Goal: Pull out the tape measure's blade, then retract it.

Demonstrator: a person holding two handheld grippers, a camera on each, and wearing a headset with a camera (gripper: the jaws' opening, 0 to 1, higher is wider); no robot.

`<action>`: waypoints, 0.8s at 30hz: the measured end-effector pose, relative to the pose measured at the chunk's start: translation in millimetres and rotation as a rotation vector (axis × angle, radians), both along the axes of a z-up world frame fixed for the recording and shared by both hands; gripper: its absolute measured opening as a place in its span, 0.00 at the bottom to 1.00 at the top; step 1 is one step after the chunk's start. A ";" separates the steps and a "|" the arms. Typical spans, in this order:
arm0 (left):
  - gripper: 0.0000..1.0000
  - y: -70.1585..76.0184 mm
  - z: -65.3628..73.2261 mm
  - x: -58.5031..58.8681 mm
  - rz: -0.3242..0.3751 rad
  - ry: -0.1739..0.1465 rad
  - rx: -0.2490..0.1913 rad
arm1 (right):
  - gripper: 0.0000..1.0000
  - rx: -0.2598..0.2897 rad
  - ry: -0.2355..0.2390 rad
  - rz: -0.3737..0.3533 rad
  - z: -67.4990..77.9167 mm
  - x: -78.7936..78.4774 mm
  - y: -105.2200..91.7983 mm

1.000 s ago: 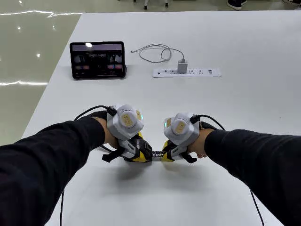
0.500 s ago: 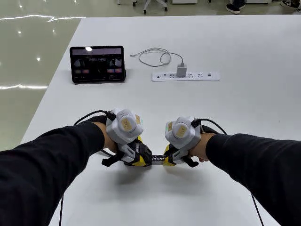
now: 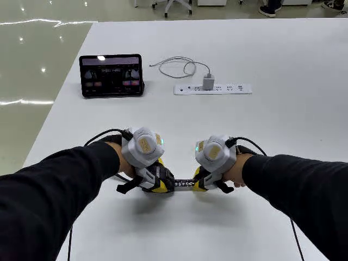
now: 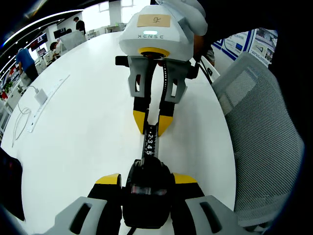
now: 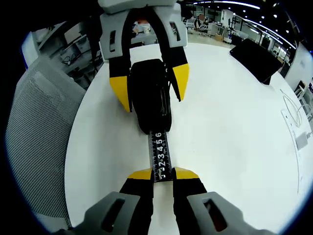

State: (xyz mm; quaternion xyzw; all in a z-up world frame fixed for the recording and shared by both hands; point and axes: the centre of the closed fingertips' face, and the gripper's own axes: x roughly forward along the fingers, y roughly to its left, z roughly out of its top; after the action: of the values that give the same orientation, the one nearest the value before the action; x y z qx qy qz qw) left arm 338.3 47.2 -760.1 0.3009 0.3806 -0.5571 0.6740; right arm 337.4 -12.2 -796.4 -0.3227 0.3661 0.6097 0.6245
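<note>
The person is wearing black sleeves (image 3: pixel 54 185), and the white left gripper (image 3: pixel 163 182) and right gripper (image 3: pixel 197 185) are carrying black cables (image 3: pixel 97 134).

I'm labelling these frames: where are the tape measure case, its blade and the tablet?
tape measure case (image 4: pixel 146 190), left gripper view, top of its black body.
blade (image 5: pixel 159 149), right gripper view, middle of the numbered strip.
tablet (image 3: pixel 111 74), head view, centre of its dark screen.

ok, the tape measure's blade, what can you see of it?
The blade is a narrow, stiff-looking strip printed with numerals up to 6, pulled out a short way. It spans straight from the black case, held in the left claw, to the right claw, which is shut on its tip.
</note>
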 end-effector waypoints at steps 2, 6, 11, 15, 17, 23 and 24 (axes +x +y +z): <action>0.34 -0.2 -0.2 0.0 0.000 0.000 0.000 | 0.09 0.001 0.002 -0.006 0.0 0.3 -2.1; 0.34 -0.6 -0.4 -0.1 -0.002 -0.002 0.001 | 0.09 0.006 0.004 -0.014 -0.2 0.9 -4.7; 0.35 -0.5 -0.1 -0.1 -0.002 -0.001 -0.002 | 0.09 0.002 0.000 -0.009 -0.3 0.9 -7.5; 0.35 -0.5 -0.1 0.1 0.000 -0.001 -0.002 | 0.09 -0.002 0.003 -0.012 -0.1 1.7 -11.1; 0.35 -0.5 -0.1 0.1 0.000 -0.001 -0.002 | 0.09 -0.004 0.004 -0.015 0.0 2.3 -13.3; 0.35 -0.5 -0.2 0.2 0.004 0.000 -0.003 | 0.09 -0.003 0.004 -0.020 -0.3 2.8 -18.7; 0.35 -0.6 -0.2 0.3 0.004 -0.001 -0.004 | 0.09 -0.004 0.003 -0.019 -0.3 2.6 -19.2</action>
State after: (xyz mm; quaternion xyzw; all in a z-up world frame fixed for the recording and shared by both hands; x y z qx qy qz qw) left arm 338.6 46.6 -760.3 0.2990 0.3801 -0.5563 0.6758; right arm 340.0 -31.4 -796.7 -0.3195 0.3713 0.6035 0.6292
